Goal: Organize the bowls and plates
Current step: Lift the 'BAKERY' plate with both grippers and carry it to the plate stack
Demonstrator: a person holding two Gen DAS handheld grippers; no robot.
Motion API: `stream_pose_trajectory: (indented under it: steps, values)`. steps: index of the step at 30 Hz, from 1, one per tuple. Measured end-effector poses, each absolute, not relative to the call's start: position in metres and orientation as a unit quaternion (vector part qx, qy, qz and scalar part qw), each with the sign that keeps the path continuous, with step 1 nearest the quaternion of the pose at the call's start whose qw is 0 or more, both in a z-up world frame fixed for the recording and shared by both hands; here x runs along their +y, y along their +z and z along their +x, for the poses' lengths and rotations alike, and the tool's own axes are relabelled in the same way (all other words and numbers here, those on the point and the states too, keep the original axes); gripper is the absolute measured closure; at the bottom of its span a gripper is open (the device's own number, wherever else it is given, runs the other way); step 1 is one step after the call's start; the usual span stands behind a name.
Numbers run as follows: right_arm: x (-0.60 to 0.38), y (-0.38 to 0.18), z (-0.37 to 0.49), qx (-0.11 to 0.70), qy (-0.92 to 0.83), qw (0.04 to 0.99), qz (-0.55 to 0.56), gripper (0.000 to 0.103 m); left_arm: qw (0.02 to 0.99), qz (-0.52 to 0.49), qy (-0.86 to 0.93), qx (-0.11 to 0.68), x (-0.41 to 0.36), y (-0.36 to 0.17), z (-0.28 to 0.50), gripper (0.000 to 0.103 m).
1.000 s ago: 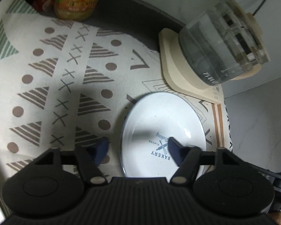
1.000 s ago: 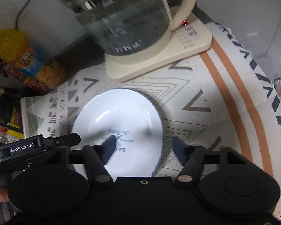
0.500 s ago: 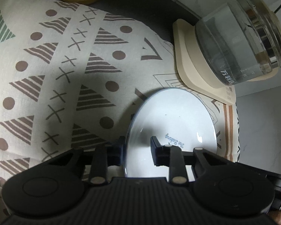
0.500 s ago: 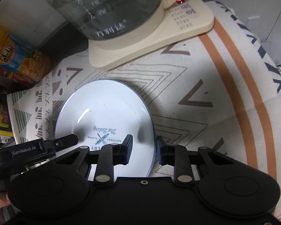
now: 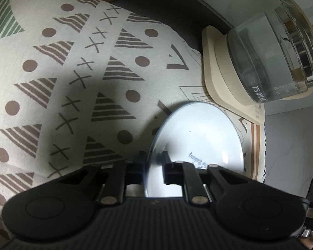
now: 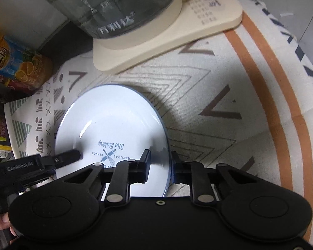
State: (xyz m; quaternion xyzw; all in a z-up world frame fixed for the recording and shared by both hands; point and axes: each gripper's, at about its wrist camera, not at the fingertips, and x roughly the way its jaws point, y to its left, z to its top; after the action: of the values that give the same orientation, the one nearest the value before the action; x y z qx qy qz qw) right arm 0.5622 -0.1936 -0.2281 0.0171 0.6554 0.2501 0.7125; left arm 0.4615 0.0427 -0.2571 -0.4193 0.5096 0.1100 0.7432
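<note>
White plate [image 6: 114, 129] lies flat, lettering upside-down.

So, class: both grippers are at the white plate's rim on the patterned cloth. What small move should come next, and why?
Probably finish closing, then lift level. The left gripper and right gripper each straddle an opposite rim of the plate, jaws closing with the rim between them. The plate lies on the cloth, close to the kettle base.
</note>
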Motion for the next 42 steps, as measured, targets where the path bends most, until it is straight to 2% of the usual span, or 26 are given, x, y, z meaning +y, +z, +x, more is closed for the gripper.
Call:
stream_pose_trajectory:
  steps: [5, 11, 29, 42]
  values:
    - [-0.204, -0.210, 0.563, 0.633, 0.267, 0.726, 0.038, 0.094, 0.739, -0.432, 0.111, 0.505, 0.048, -0.255, 0.458, 0.091]
    - [-0.213, -0.200, 0.560, 0.614, 0.290, 0.733, 0.048, 0.096, 0.743, -0.440, 0.102, 0.494, 0.056, -0.247, 0.448, 0.094]
    - [-0.207, -0.165, 0.536, 0.577, 0.327, 0.746, 0.064, 0.096, 0.769, -0.447, 0.096, 0.447, 0.082, -0.195, 0.404, 0.094]
    - [-0.176, -0.148, 0.504, 0.568, 0.373, 0.732, 0.047, 0.095, 0.776, -0.459, 0.134, 0.411, 0.099, -0.176, 0.358, 0.094]
